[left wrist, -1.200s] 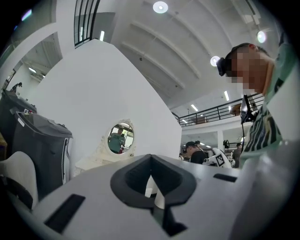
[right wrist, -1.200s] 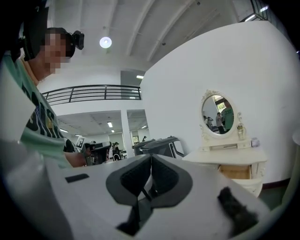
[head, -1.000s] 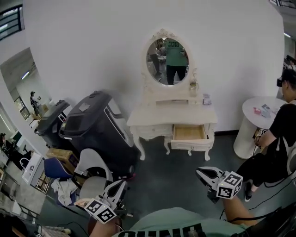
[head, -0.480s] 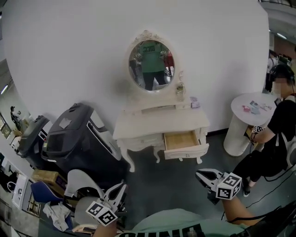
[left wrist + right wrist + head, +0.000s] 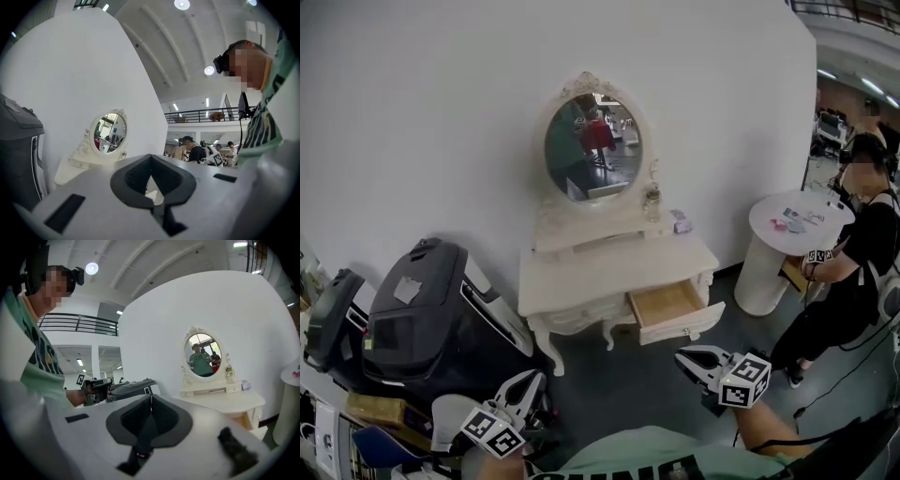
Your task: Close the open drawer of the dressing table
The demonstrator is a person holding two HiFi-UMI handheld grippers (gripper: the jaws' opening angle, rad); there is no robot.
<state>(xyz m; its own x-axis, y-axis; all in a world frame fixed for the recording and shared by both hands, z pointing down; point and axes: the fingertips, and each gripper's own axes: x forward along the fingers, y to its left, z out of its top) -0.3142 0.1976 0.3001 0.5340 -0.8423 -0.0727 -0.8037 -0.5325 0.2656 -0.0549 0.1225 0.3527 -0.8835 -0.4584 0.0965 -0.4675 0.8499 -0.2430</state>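
The white dressing table with its oval mirror stands against the wall. Its right-hand drawer is pulled out, showing a bare wooden inside. Both grippers hang low in the head view, well short of the table. My left gripper points at the table's left leg, shut and empty. My right gripper sits just below the drawer front, shut with nothing in it. The left gripper view has the table far off past the left gripper. The right gripper view shows the table beyond the right gripper.
A large black machine stands left of the dressing table. A round white table is on the right, with a person in black next to it. A small bottle and a box rest on the dressing table.
In the head view the dressing table has slid left and grown larger, now seen more from its right side. Both grippers keep their low places in the frame, still shut.
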